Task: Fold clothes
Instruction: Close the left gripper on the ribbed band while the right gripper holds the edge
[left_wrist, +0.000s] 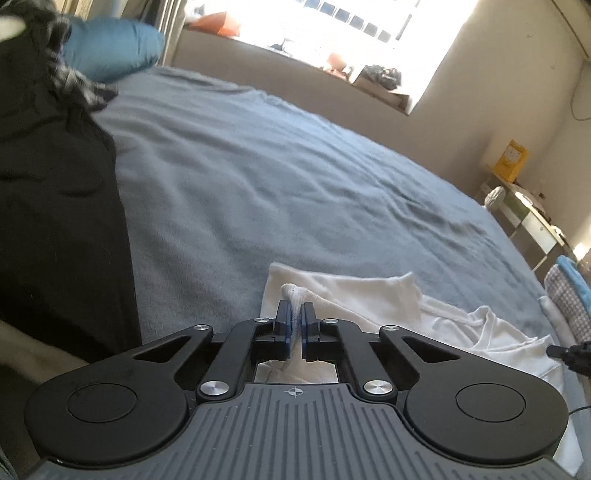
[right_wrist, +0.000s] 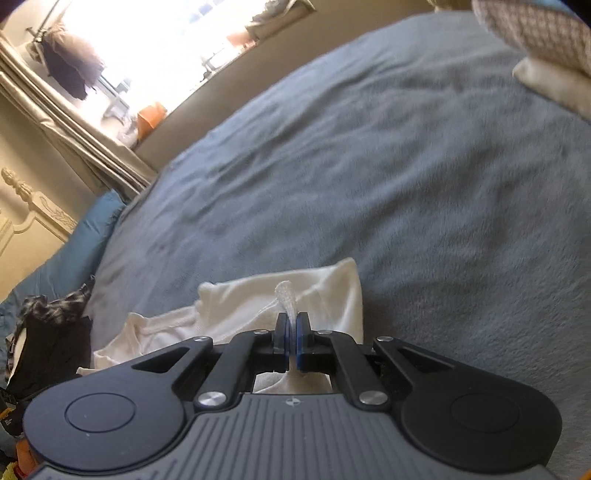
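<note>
A white garment (left_wrist: 369, 299) lies on the grey-blue bedspread (left_wrist: 277, 177), partly folded, with a rumpled part toward the right. My left gripper (left_wrist: 295, 314) is shut on a pinched-up edge of the white garment. In the right wrist view the same white garment (right_wrist: 258, 306) lies on the bedspread (right_wrist: 406, 166), and my right gripper (right_wrist: 291, 325) is shut on another bunched edge of it. The tip of the right gripper (left_wrist: 569, 352) shows at the right edge of the left wrist view.
A black garment (left_wrist: 55, 184) lies at the left, by a blue pillow (left_wrist: 114, 48). A dark clothes pile (right_wrist: 48, 339) lies at the lower left. A checked cloth (right_wrist: 543, 33) sits at the far right corner. A bedside cabinet (left_wrist: 532, 221) stands beyond the bed.
</note>
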